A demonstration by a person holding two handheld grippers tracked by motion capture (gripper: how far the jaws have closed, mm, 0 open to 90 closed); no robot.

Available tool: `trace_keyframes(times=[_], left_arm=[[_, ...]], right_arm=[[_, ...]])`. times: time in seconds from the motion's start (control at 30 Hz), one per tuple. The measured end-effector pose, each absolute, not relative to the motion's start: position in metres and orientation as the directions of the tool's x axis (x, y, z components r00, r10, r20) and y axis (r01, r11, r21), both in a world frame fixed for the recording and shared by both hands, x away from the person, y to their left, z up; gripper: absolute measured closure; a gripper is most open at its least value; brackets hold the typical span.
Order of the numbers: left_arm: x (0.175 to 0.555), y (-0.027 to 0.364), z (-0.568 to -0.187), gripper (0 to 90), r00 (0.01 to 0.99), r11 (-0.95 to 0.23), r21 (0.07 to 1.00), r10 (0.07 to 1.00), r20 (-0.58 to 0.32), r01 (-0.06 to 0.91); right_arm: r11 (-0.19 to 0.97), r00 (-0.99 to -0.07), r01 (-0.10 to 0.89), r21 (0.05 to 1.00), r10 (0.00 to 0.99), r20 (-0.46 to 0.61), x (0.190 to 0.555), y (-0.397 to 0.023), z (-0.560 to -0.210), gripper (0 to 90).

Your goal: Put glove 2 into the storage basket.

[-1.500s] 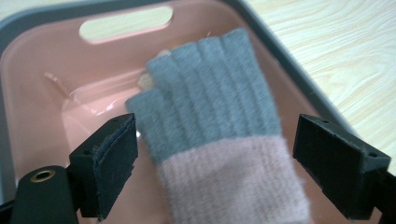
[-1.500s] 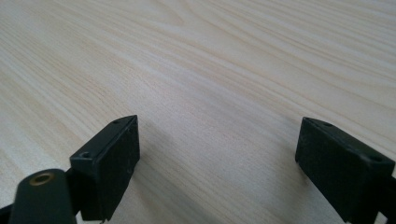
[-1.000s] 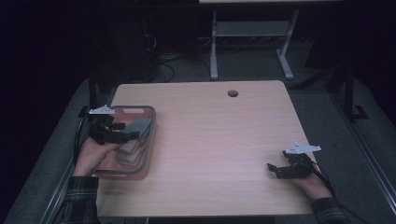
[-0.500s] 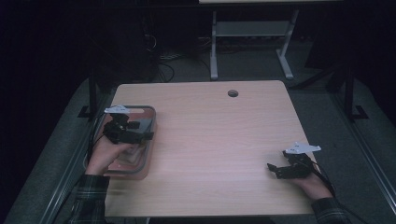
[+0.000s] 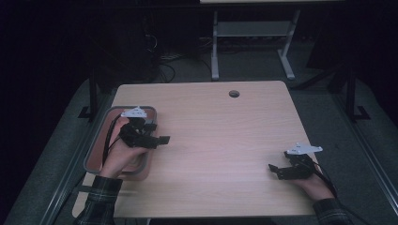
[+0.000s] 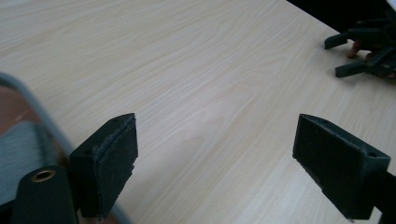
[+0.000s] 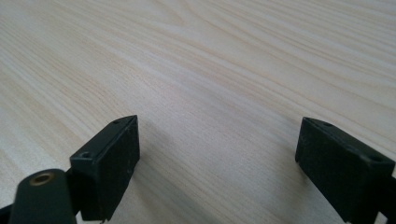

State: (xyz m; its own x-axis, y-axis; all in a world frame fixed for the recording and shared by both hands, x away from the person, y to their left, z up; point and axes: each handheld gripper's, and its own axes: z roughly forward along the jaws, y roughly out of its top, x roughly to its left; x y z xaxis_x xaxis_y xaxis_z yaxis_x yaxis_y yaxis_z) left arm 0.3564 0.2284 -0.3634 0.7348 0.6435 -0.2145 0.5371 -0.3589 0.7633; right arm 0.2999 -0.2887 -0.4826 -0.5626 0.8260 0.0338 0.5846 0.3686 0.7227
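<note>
The left hand-held gripper (image 5: 149,139) has swung off the tray (image 5: 97,140), now just behind it at the tabletop (image 5: 225,140) edge, jaws apart and empty, while the right hand-held gripper (image 5: 281,171) stays put, open, suggesting a release.
</note>
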Motion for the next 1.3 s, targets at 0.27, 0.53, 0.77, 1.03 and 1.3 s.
trace_keyframes(times=[0.27,0.53,0.77,1.03,1.3], left_arm=[[0.351,0.198,-0.372,13.6,0.778,-0.415,0.757,0.599,-0.189,0.504],[0.342,0.171,-0.381,13.6,0.809,-0.449,0.757,0.562,-0.174,0.475],[0.331,0.152,-0.392,13.6,0.830,-0.471,0.761,0.537,-0.154,0.446],[0.322,0.139,-0.408,13.6,0.848,-0.495,0.758,0.512,-0.139,0.424],[0.313,0.132,-0.425,13.6,0.856,-0.515,0.752,0.501,-0.126,0.412]], right_arm=[[0.371,-0.565,0.582,0.723,0.824,0.033,0.300,-0.289,-0.483,13.3],[0.371,-0.566,0.582,0.723,0.824,0.033,0.300,-0.289,-0.483,13.3],[0.371,-0.566,0.583,0.723,0.824,0.033,0.300,-0.289,-0.483,13.3],[0.371,-0.566,0.582,0.723,0.824,0.033,0.300,-0.289,-0.483,13.3],[0.372,-0.566,0.582,0.723,0.824,0.033,0.300,-0.289,-0.483,13.3]])
